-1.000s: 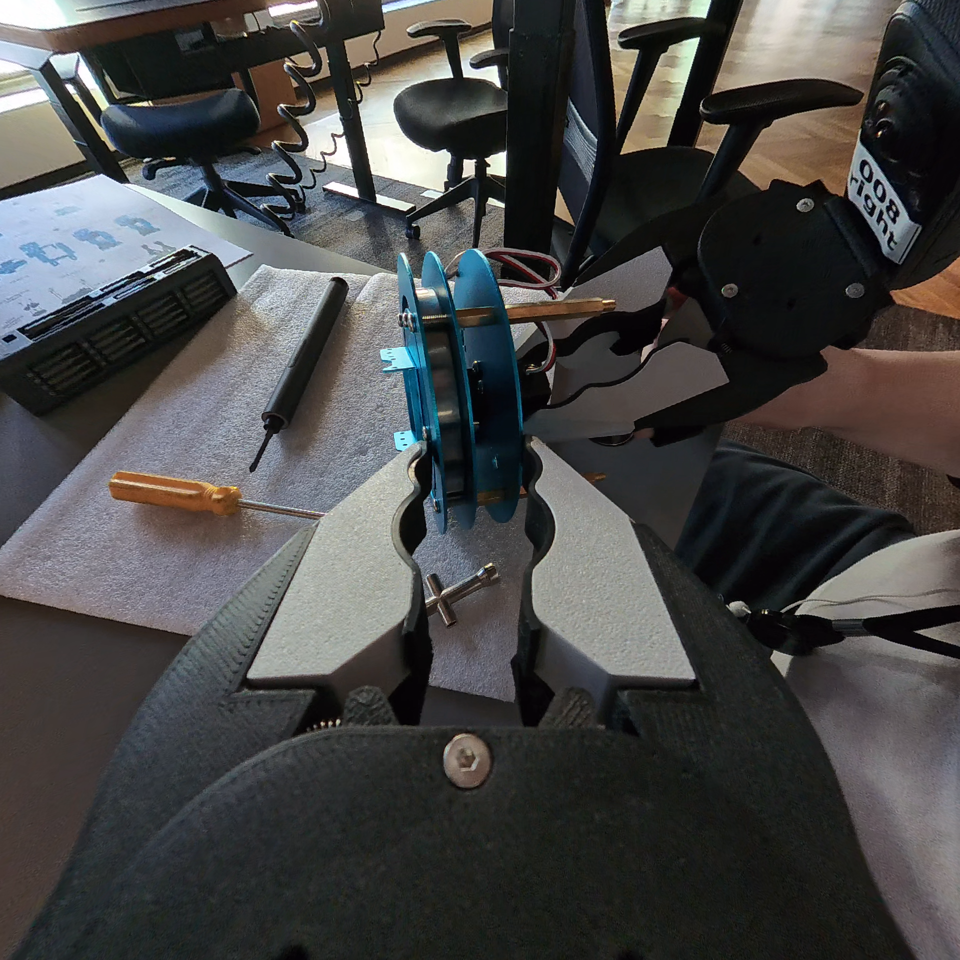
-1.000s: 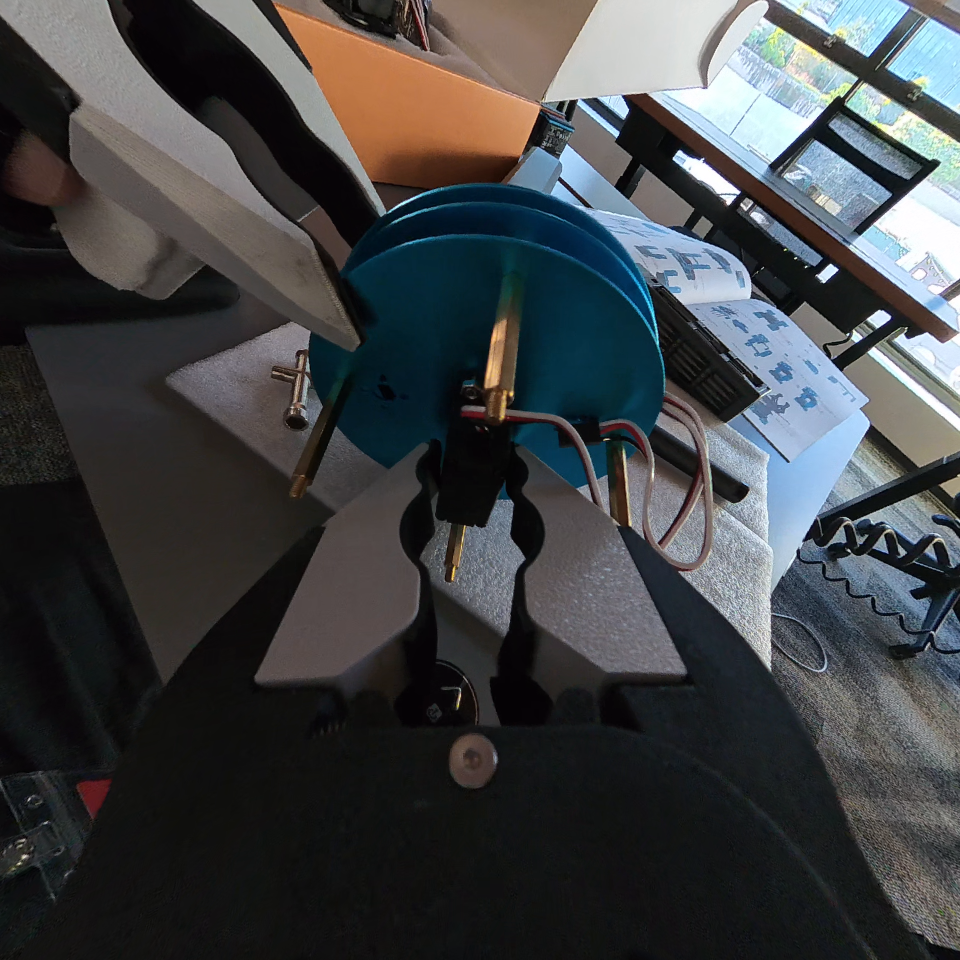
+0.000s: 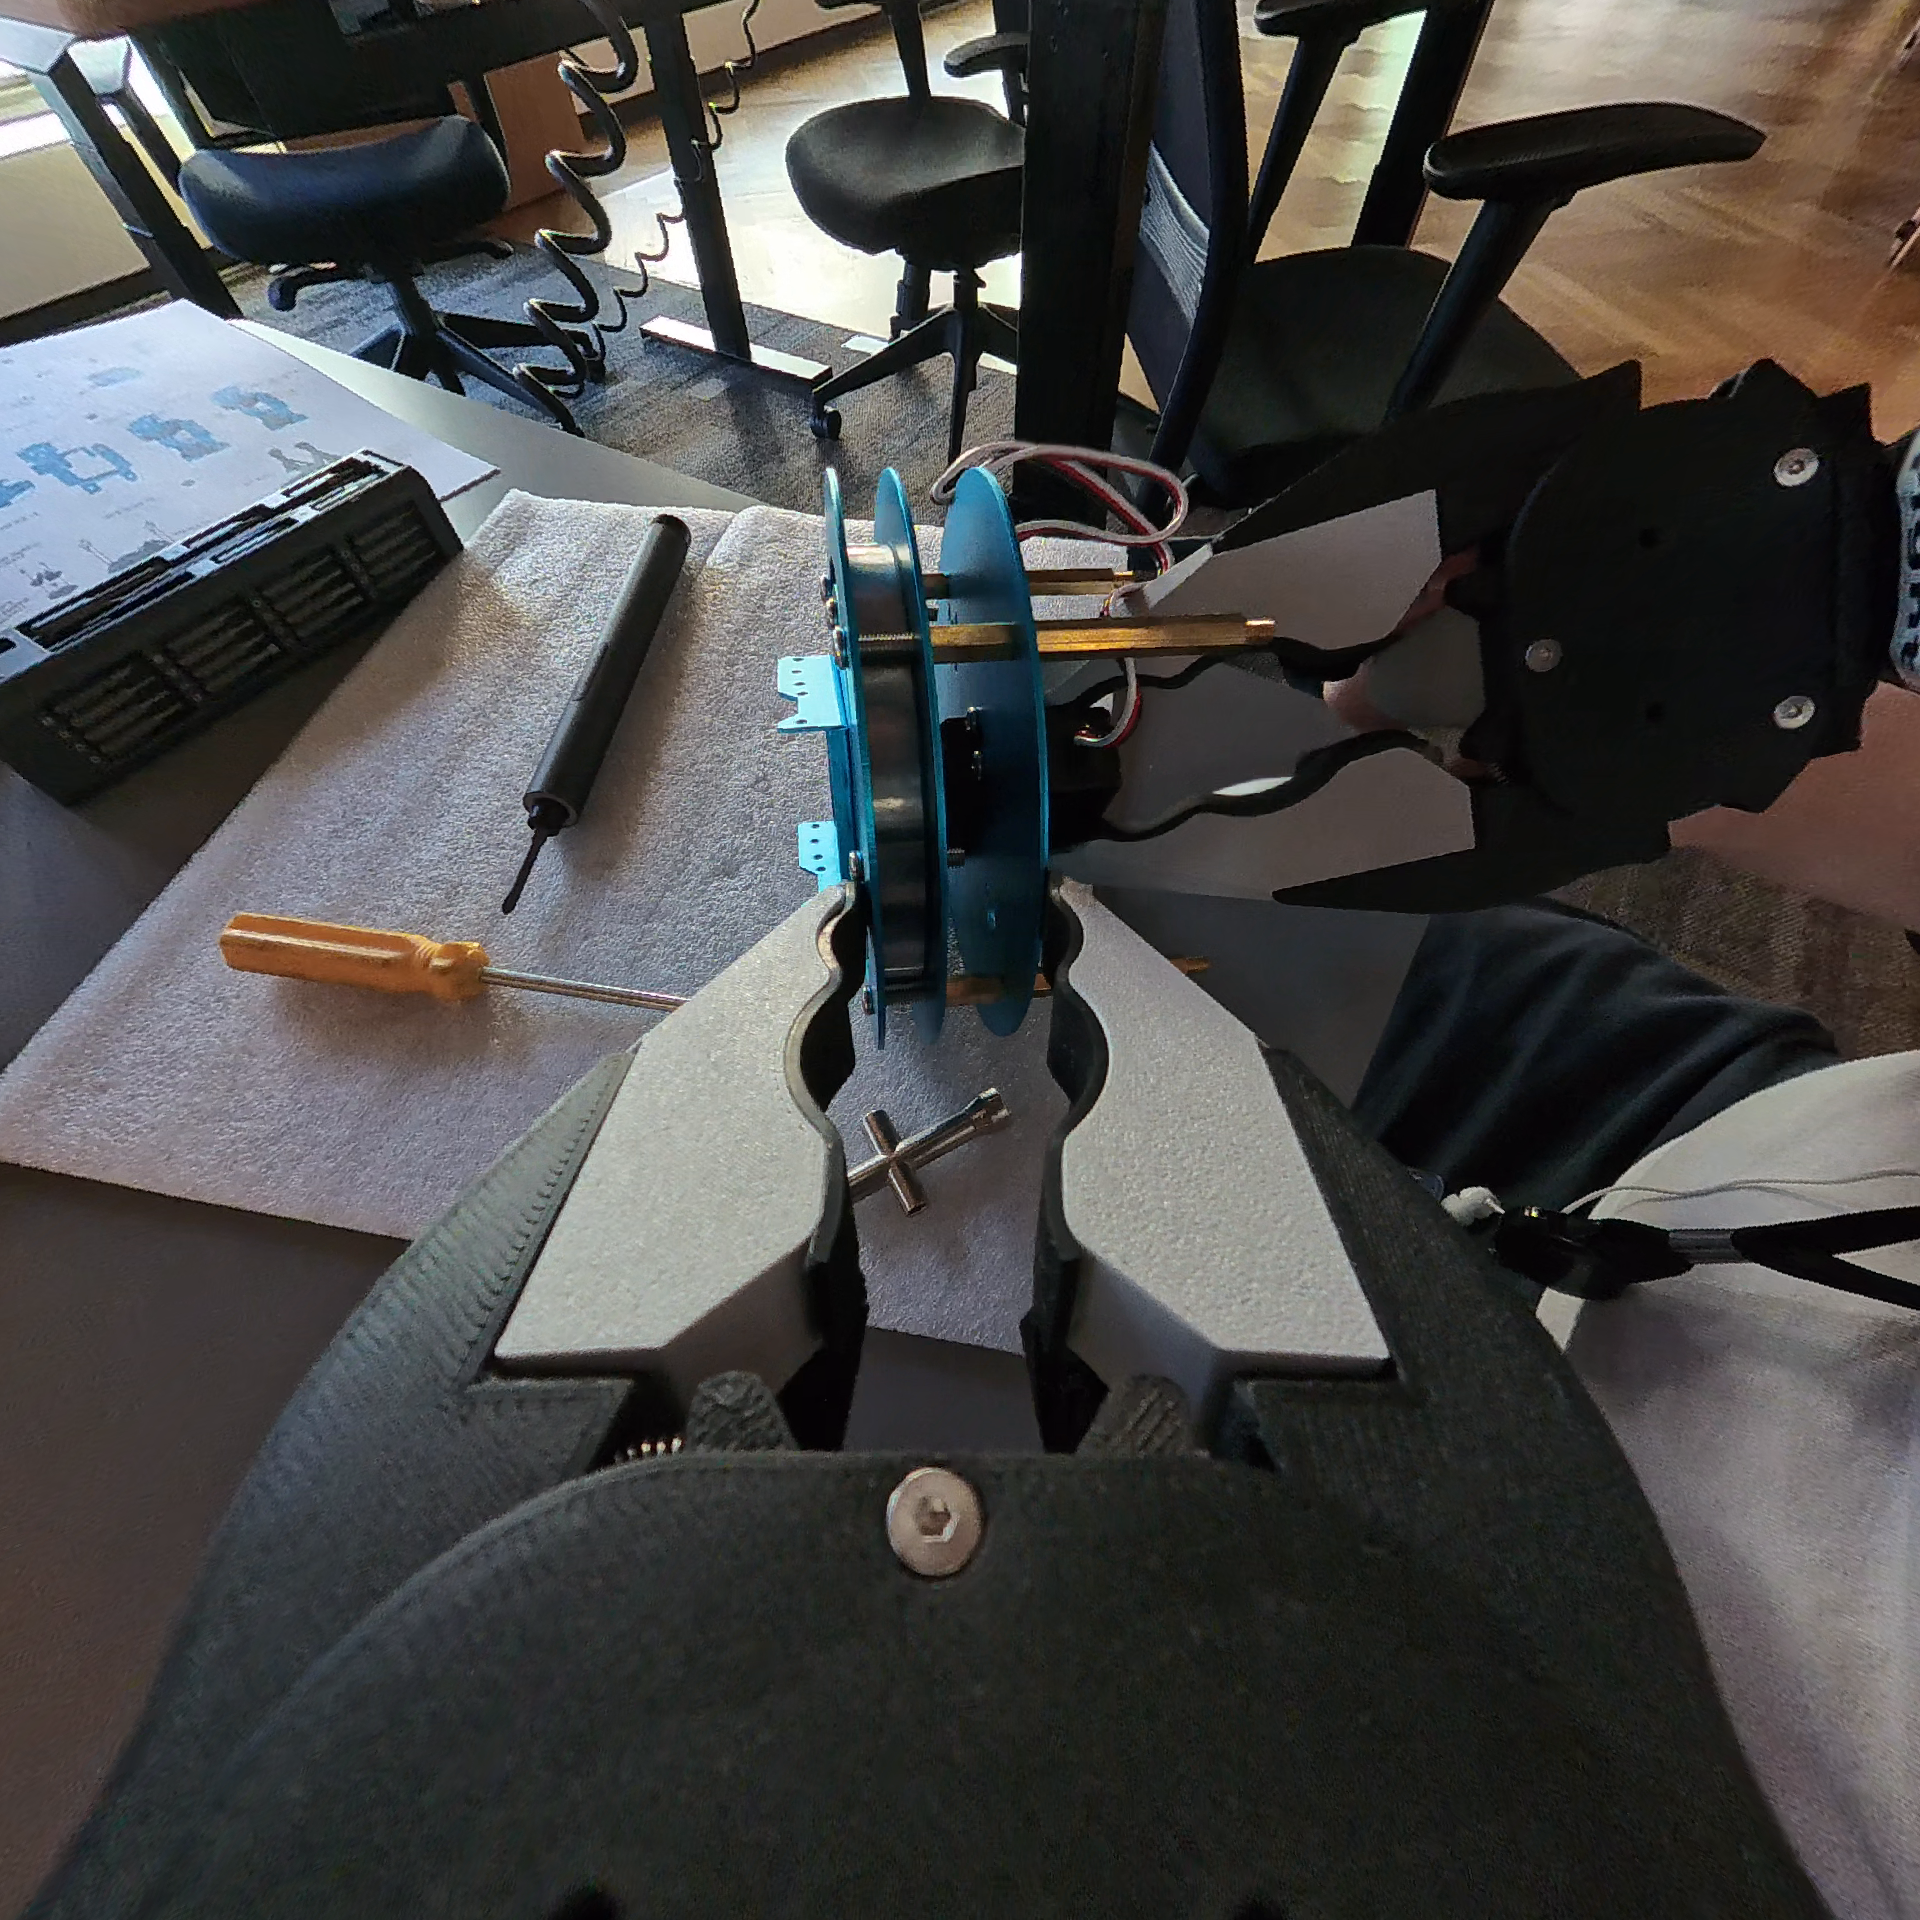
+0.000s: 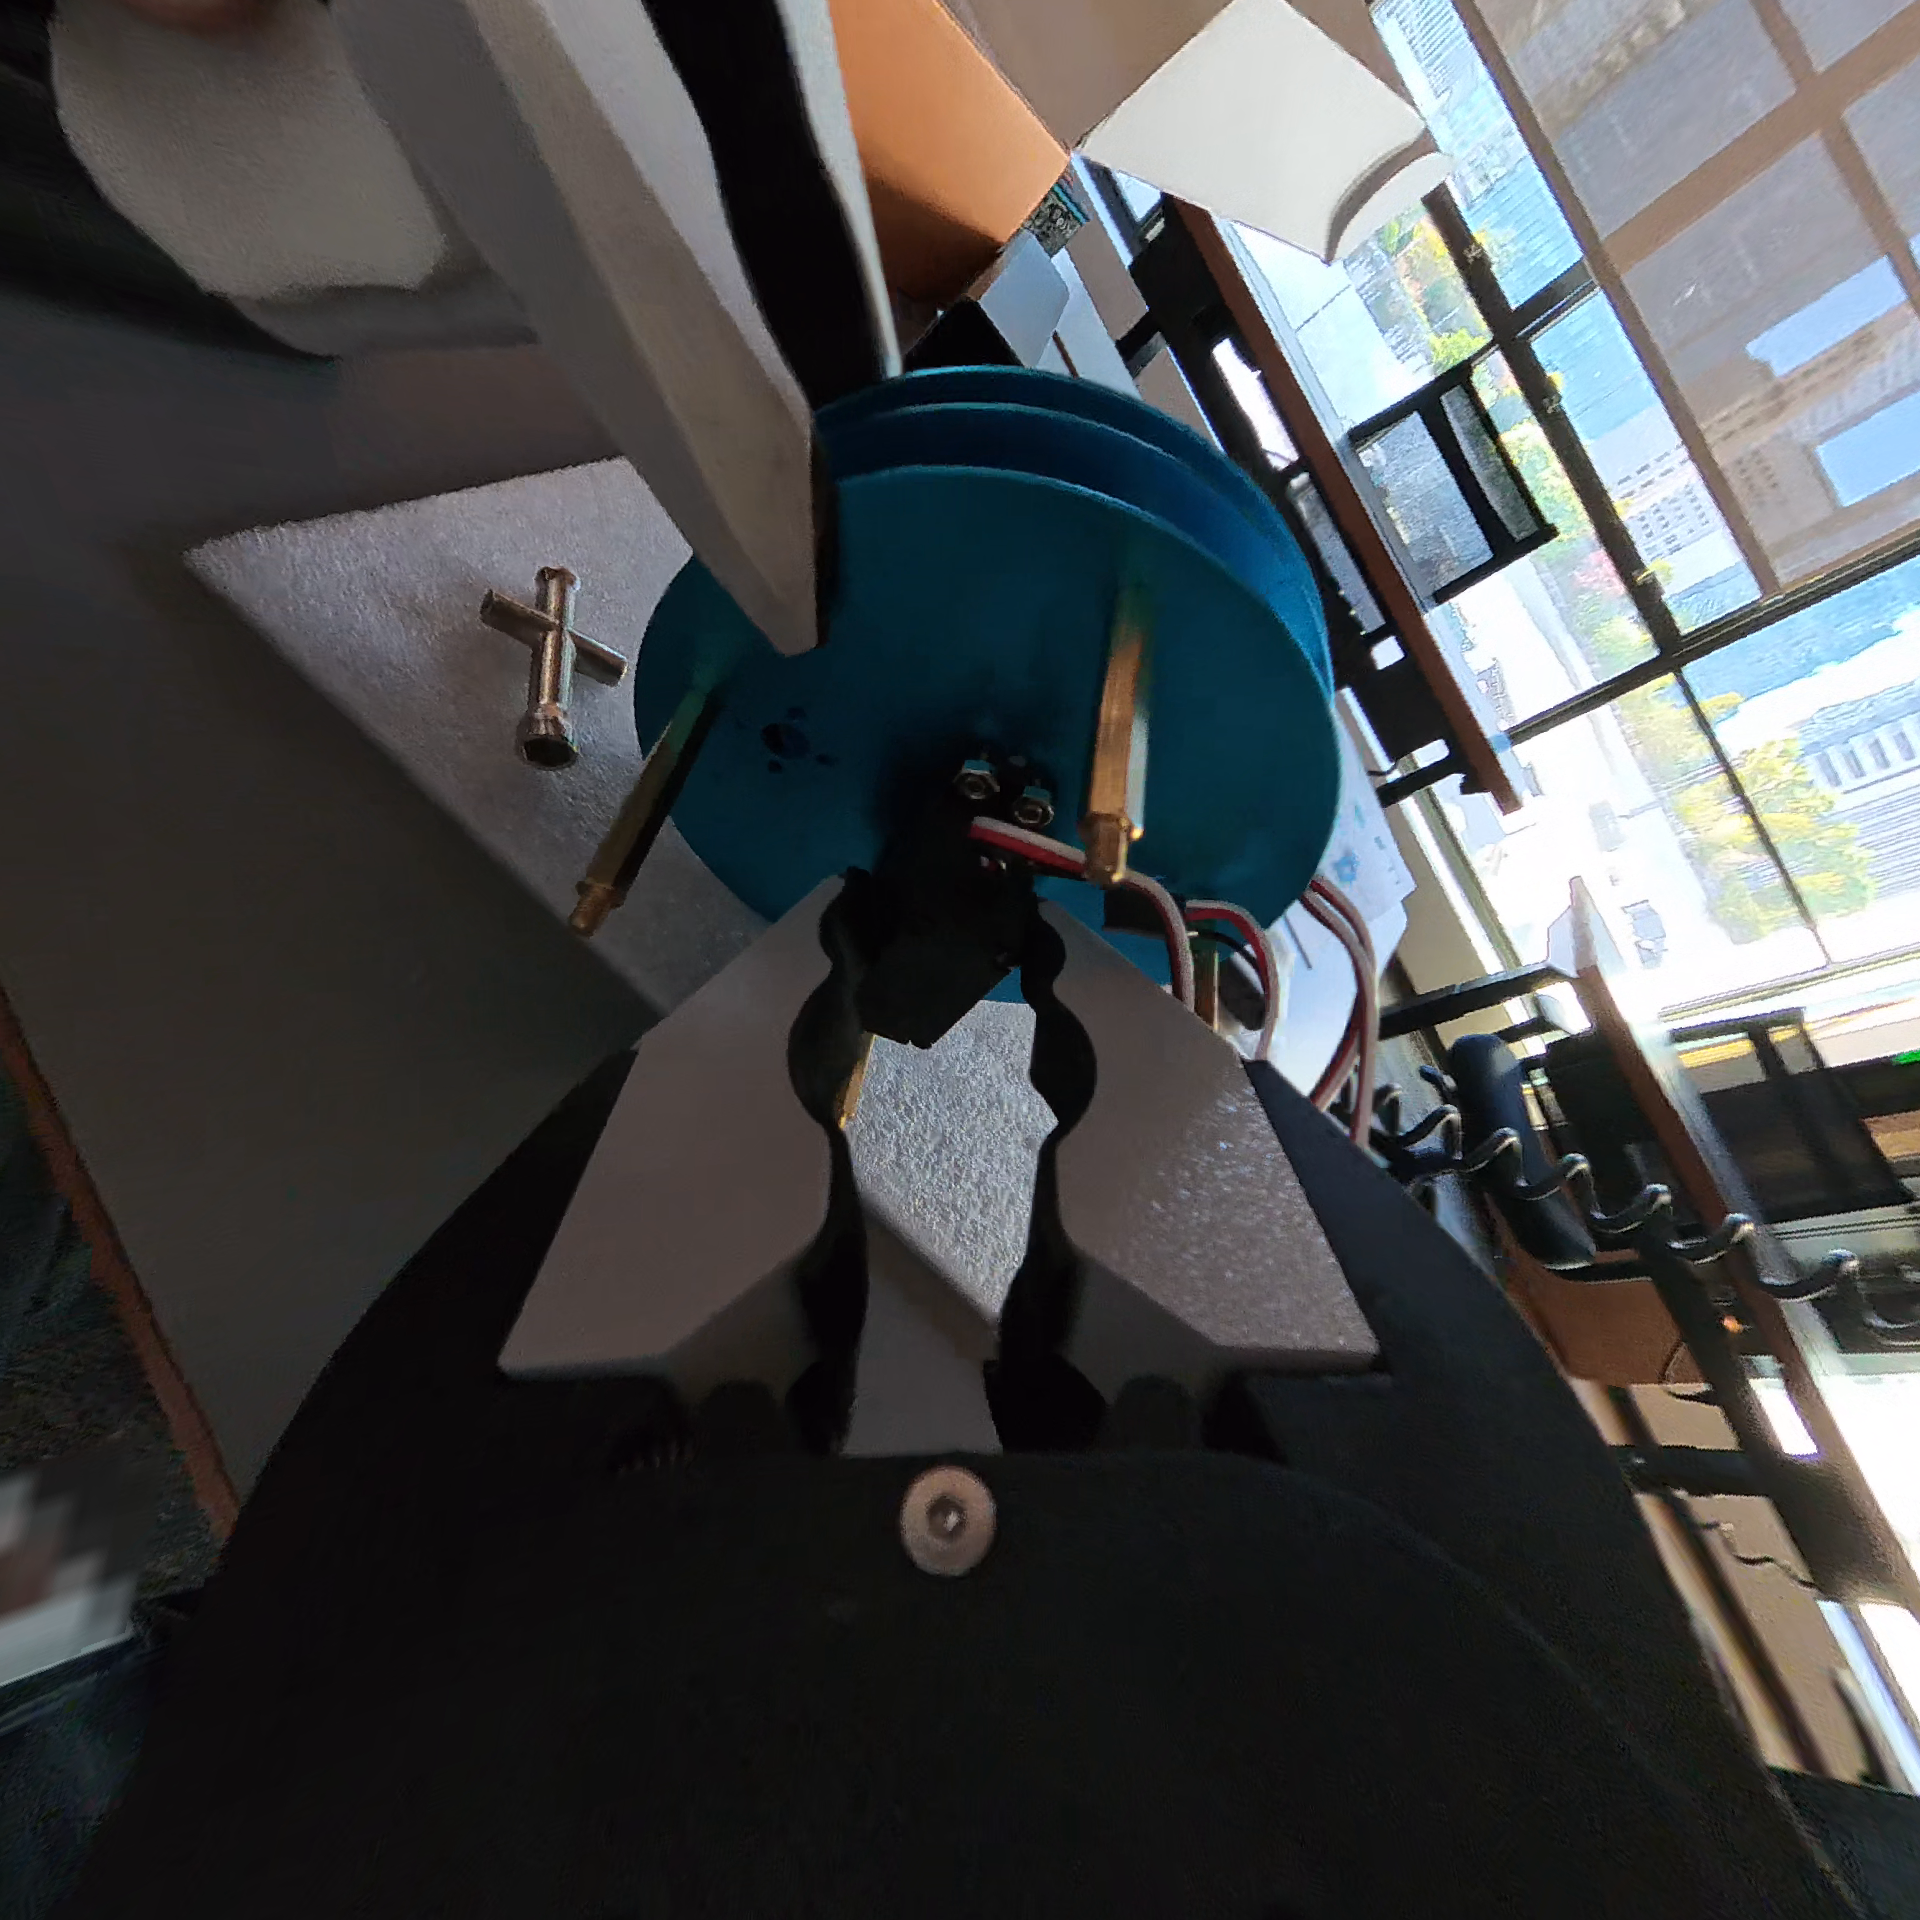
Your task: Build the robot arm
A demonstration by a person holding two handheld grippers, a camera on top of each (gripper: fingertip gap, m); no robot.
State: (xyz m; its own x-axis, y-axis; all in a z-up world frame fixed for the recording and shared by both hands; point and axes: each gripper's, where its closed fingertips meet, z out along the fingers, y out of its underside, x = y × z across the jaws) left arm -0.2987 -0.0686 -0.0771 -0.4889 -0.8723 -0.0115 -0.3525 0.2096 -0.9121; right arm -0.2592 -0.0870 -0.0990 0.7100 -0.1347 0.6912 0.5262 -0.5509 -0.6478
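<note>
Left fingers point(image 3: 831, 935) clamp blue disc assembly point(image 3: 982, 727) rim; right fingers point(image 4: 1049, 935) grip its black servo point(image 4: 925, 966).

No writing can be read here. The printed sheet point(image 3: 156, 436) on the table point(image 3: 125, 1403) carries blue figures and print too small to read. A white label point(image 3: 1907, 582) on the right hand-held gripper point(image 3: 1101, 717) is cut off at the frame's edge.

**Sunlit office around your bench**

You are working at a dark grey table point(image 3: 125, 1351). Beyond it, black office chairs point(image 3: 894, 166) stand on grey carpet point(image 3: 665, 395) that gives way to wood flooring point(image 3: 1621, 62) farther back. A dark desk point(image 3: 416, 42) has coiled black cables point(image 3: 582, 260) hanging beneath it. To your other side, tall dark-framed windows point(image 4: 1714, 416) let in bright daylight.
</note>
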